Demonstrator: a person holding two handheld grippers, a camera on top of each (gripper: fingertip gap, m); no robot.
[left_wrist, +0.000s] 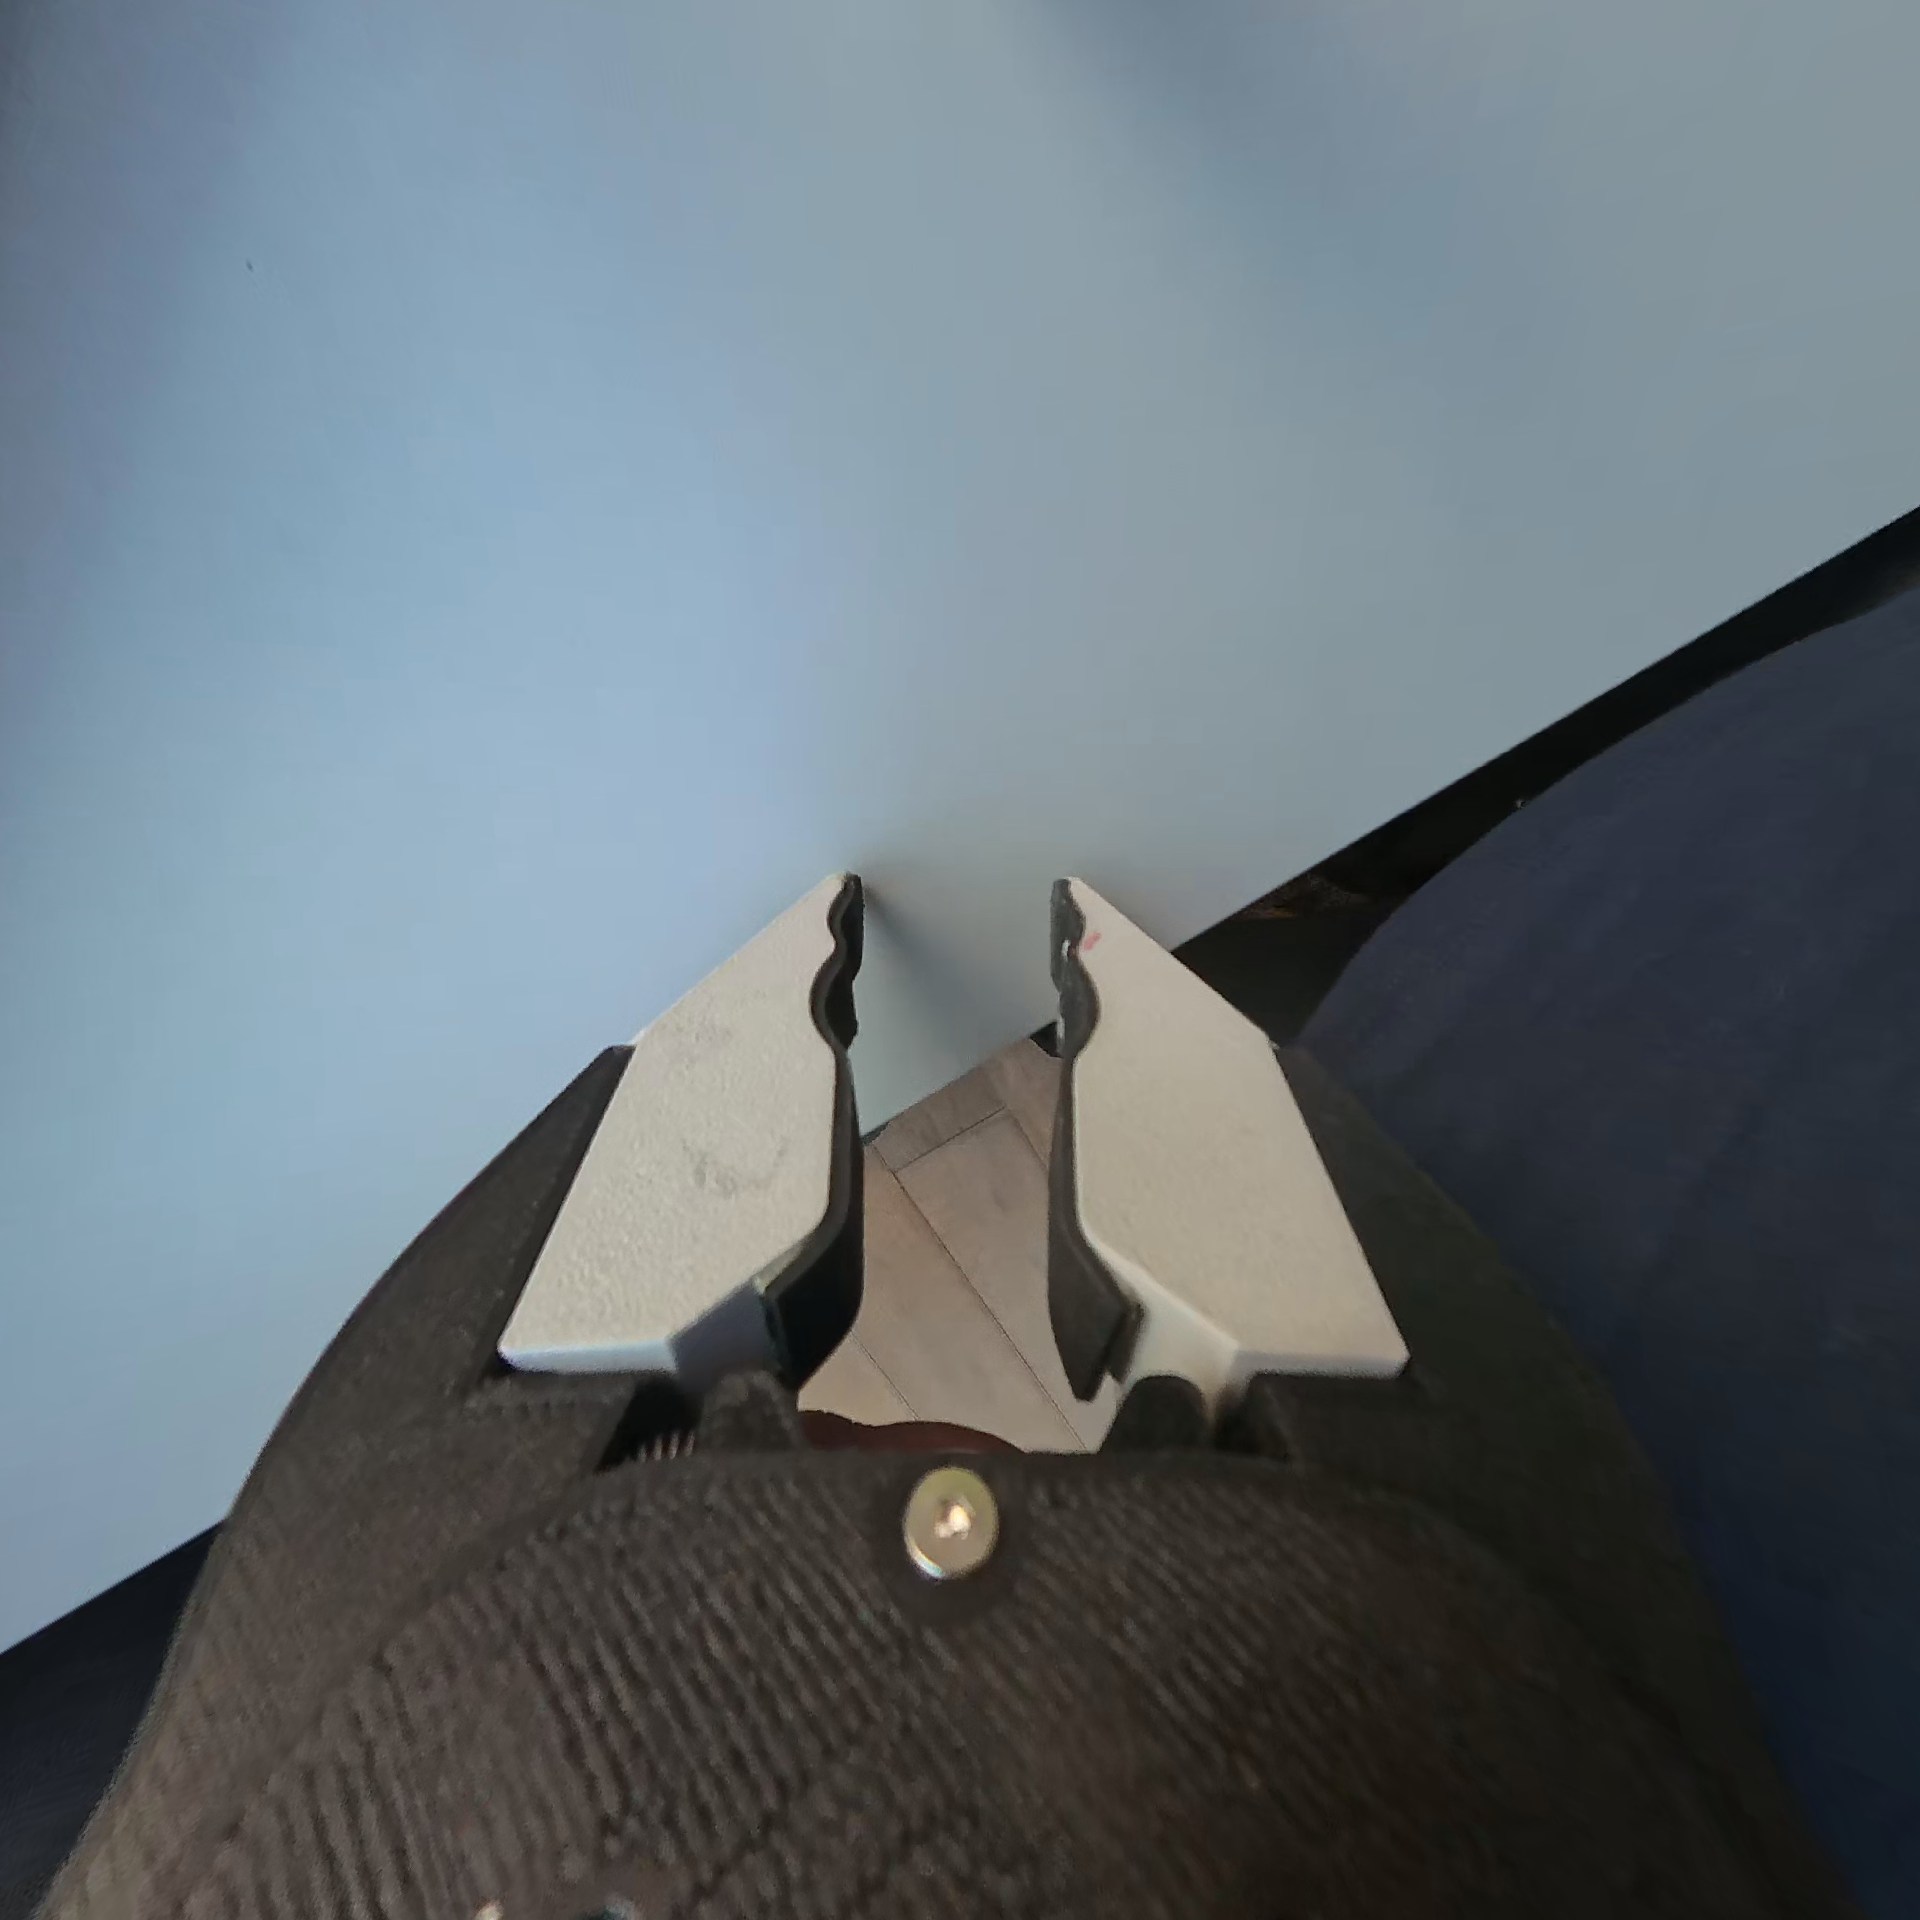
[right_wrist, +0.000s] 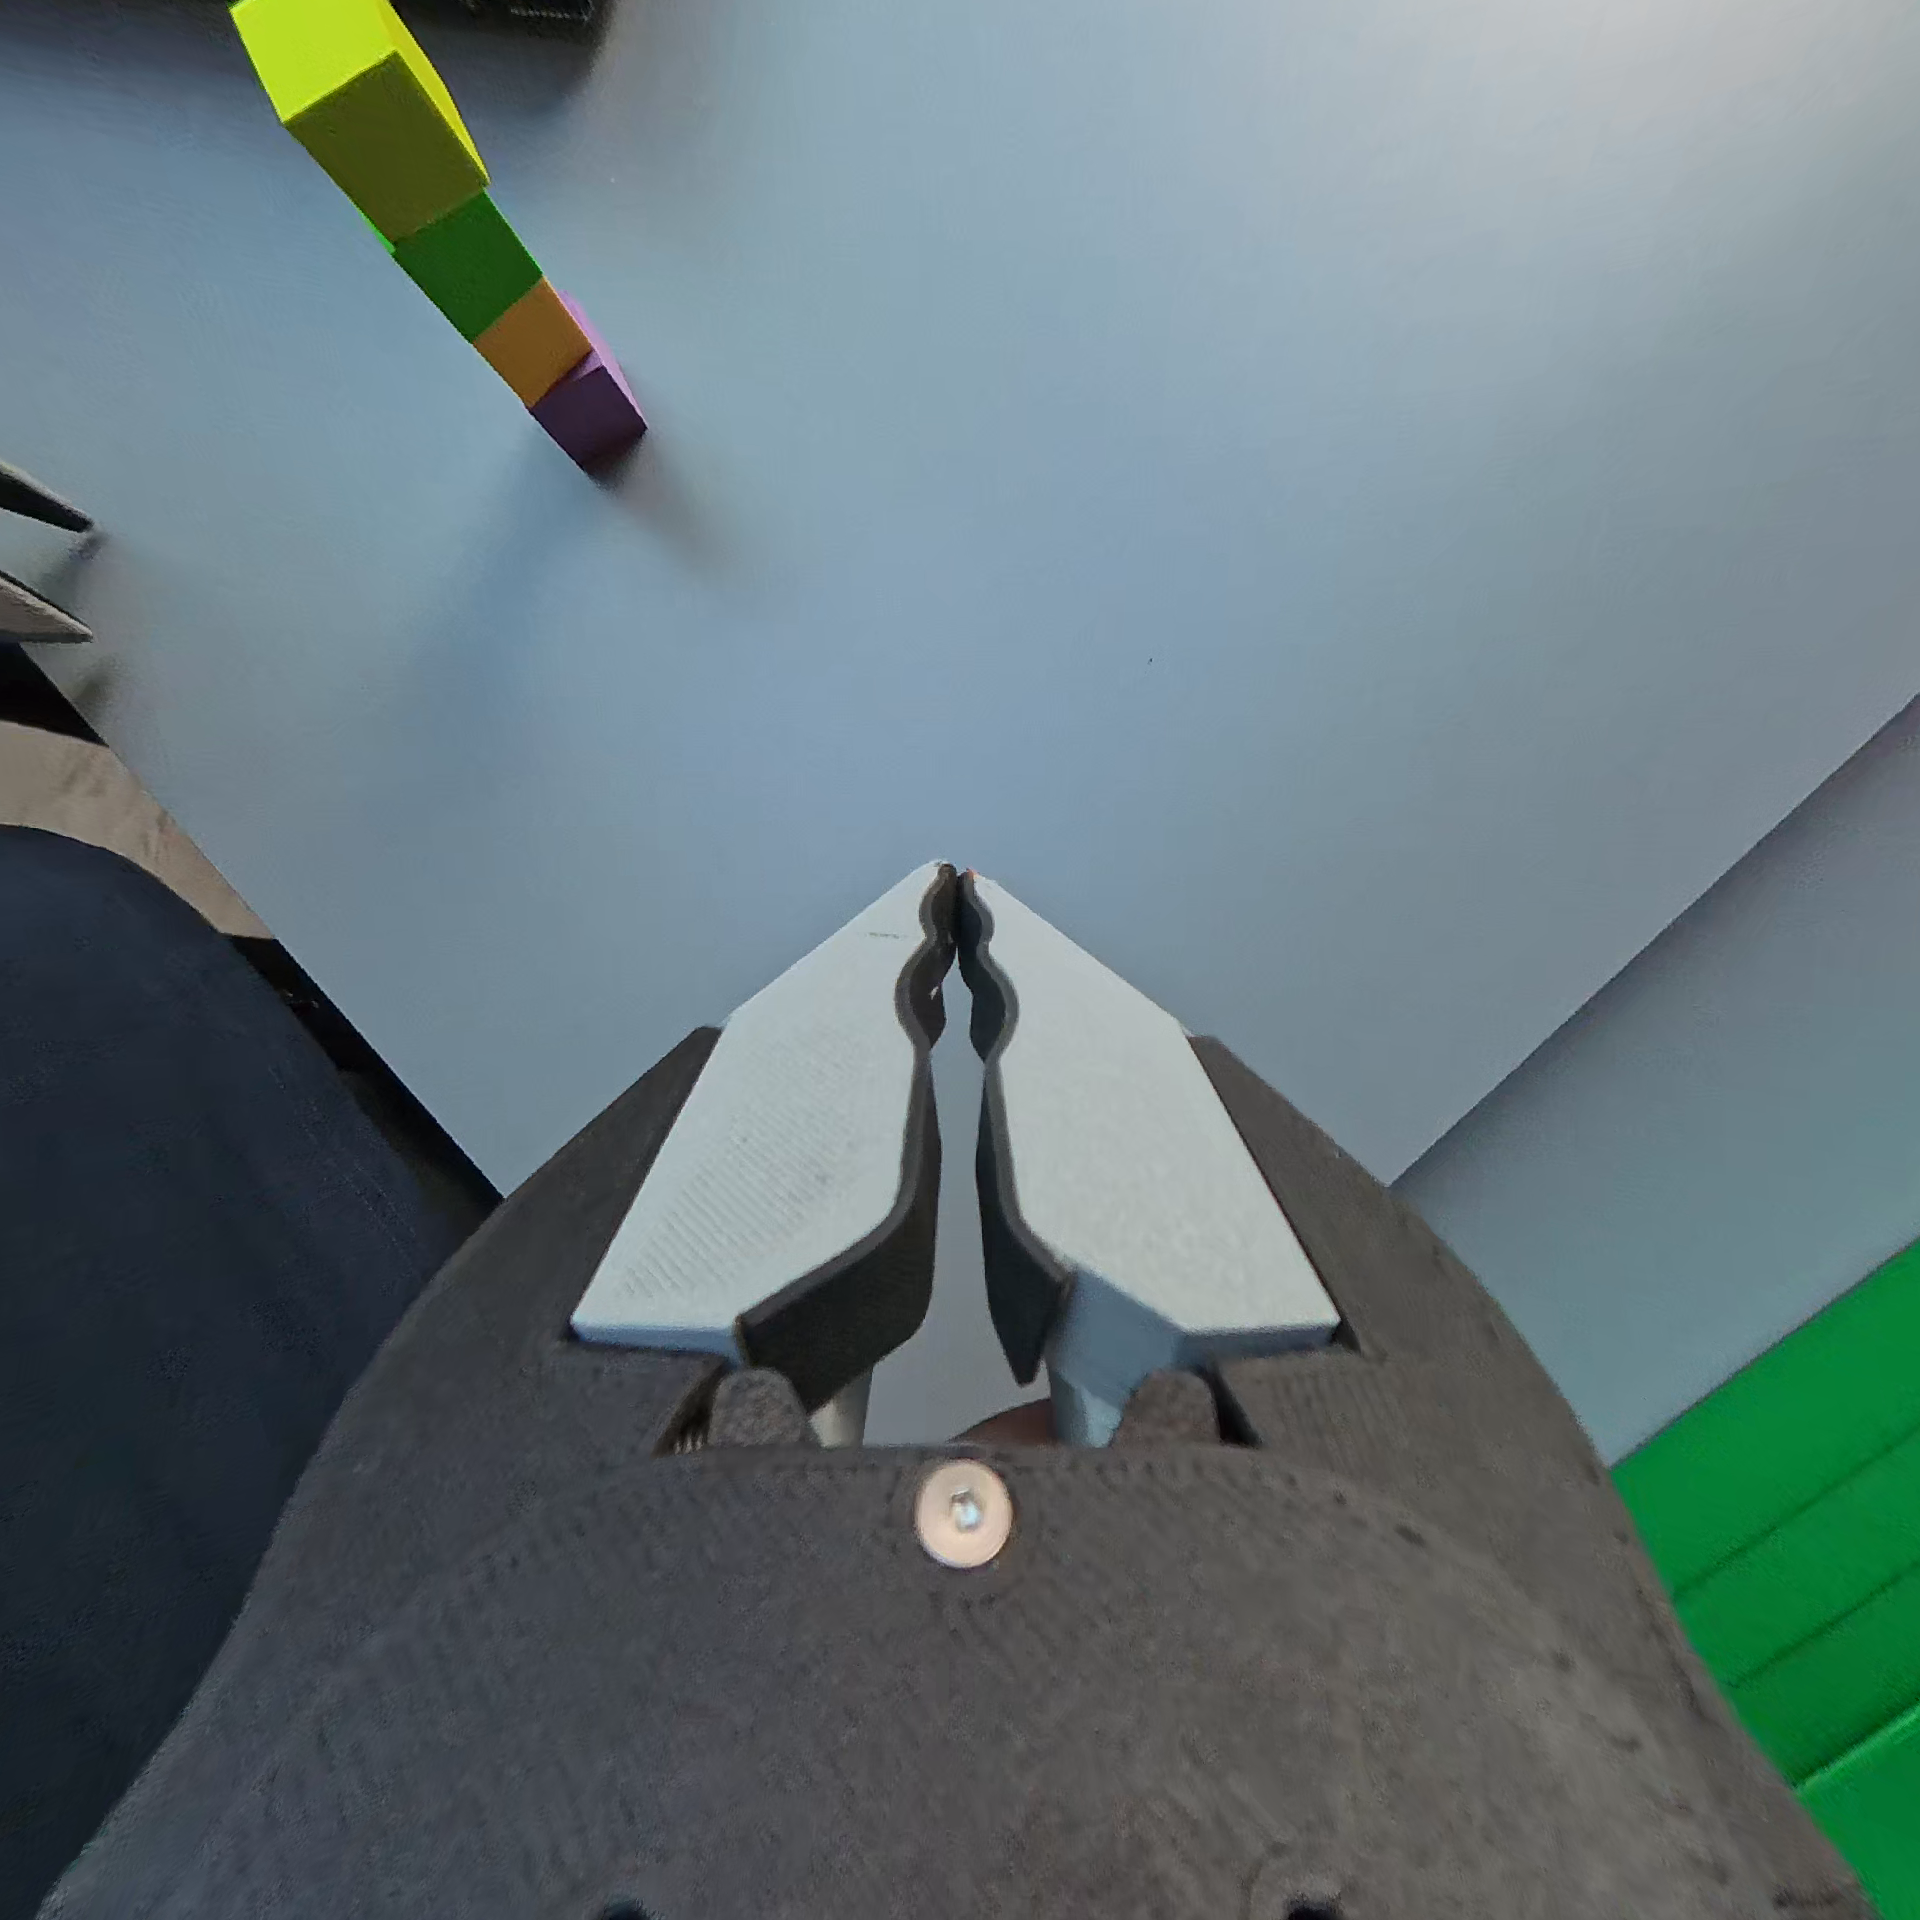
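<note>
My left gripper (left_wrist: 956, 894) is open with nothing between its pads; its tips rest near the front edge of a pale blue table (left_wrist: 727, 416). My right gripper (right_wrist: 956, 878) is shut with its pads together and nothing between them, above the same table (right_wrist: 1143, 520). A leaning stack of blocks (right_wrist: 457, 229) stands at the far left of the right wrist view: yellow-green on top, then green, orange, and purple at the bottom. The tips of the left gripper (right_wrist: 47, 566) show at the left edge of the right wrist view.
A person's dark blue clothed leg shows at the right of the left wrist view (left_wrist: 1662, 1039) and at the left of the right wrist view (right_wrist: 156, 1195). A green surface (right_wrist: 1808, 1558) lies at the lower right, past the table's corner. Wooden floor (left_wrist: 956, 1226) shows below the left jaws.
</note>
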